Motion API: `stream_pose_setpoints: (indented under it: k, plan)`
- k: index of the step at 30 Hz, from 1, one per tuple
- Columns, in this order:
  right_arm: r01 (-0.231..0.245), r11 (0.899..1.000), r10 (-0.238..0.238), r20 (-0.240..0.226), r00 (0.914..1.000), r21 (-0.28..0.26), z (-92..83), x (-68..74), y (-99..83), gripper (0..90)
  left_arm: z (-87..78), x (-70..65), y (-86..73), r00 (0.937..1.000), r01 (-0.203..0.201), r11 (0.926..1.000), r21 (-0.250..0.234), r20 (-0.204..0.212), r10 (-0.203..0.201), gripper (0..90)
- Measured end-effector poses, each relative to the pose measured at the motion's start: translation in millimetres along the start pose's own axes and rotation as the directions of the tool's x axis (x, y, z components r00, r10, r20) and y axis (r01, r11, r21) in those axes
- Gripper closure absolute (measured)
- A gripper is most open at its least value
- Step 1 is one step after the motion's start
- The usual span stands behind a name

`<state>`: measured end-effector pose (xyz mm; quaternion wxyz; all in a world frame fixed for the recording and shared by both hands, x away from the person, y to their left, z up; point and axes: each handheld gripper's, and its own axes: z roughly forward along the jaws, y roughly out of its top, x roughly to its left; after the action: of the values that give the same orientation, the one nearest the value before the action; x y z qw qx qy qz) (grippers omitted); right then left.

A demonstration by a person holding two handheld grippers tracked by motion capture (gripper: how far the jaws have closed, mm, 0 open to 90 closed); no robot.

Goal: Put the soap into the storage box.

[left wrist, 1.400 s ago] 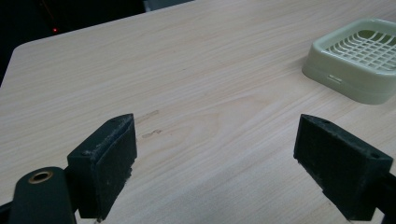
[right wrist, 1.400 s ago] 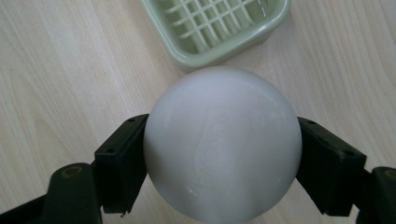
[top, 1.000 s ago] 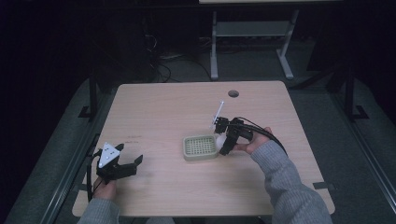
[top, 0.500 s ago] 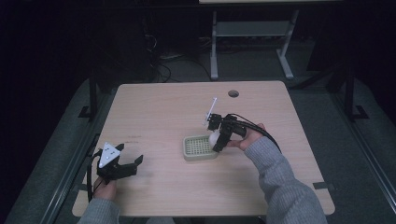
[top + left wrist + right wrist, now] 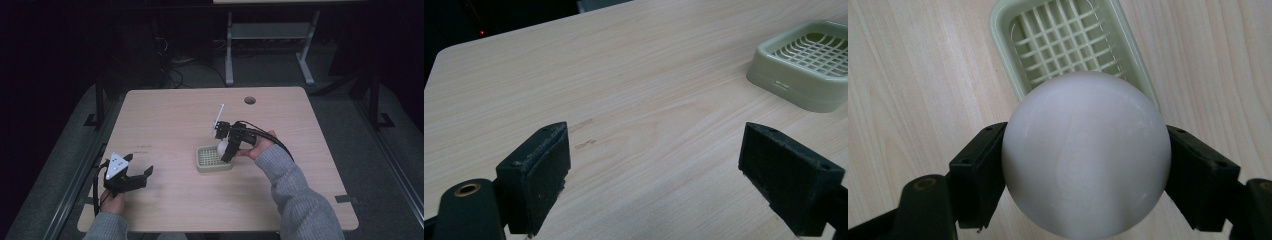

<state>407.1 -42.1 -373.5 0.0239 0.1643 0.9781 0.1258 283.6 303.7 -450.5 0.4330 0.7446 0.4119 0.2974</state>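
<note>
A white ball point(image 5: 1086, 154) is clamped between the jaws of my right gripper point(image 5: 1086, 172). In the high view the ball point(image 5: 222, 148) hangs just above the right end of a pale green slotted tray point(image 5: 207, 159), with the right gripper point(image 5: 223, 147) pointing down at it. That tray point(image 5: 1068, 45) lies right under the ball in the right gripper view. My left gripper point(image 5: 135, 176) rests low at the table's front left, open and with nothing between its jaws. From the left gripper view point(image 5: 654, 175) the tray point(image 5: 806, 65) sits off to the upper right.
The light wooden table point(image 5: 175, 115) has a round cable hole point(image 5: 249, 100) near its far edge. A thin white rod point(image 5: 218, 117) sticks up from the right gripper. Table legs and cables point(image 5: 175, 65) stand on the dark floor behind.
The right gripper has carried the ball leftward and down, from beside the tray's right edge to just over the tray. The left gripper has stayed still.
</note>
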Motion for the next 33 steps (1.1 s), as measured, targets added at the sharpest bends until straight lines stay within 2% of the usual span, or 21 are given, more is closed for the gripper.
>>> stream_pose_setpoints:
  k: [14,24,25,26,33]
  plan:
    - [0.027,1.000,-0.027,-0.012,0.9996,-0.001,3.3,2.1,15.4,23.6,1.1,0.0,0.3,1.0000,0.006,1.0000,-0.001,0.000,-0.006,12.8]
    - [0.049,0.999,-0.049,-0.022,0.9986,0.018,10.3,2.8,27.1,23.6,0.7,0.0,-0.4,0.9999,0.010,0.9999,-0.004,-0.001,-0.010,12.8]
    - [0.057,0.998,-0.056,-0.021,0.9982,0.013,10.5,2.5,29.8,23.6,-0.2,0.9,-0.5,1.0000,0.000,1.0000,0.007,-0.002,0.000,12.8]
    - [0.057,0.998,-0.056,-0.021,0.9982,0.013,10.5,2.5,29.8,23.6,-0.3,0.6,-0.8,0.9999,0.011,0.9999,0.001,-0.003,-0.010,12.8]
    - [0.075,0.997,-0.074,-0.024,0.9970,0.025,18.2,2.8,41.1,23.6,-2.7,2.4,-1.5,0.9999,0.016,0.9999,-0.002,-0.006,-0.016,12.8]
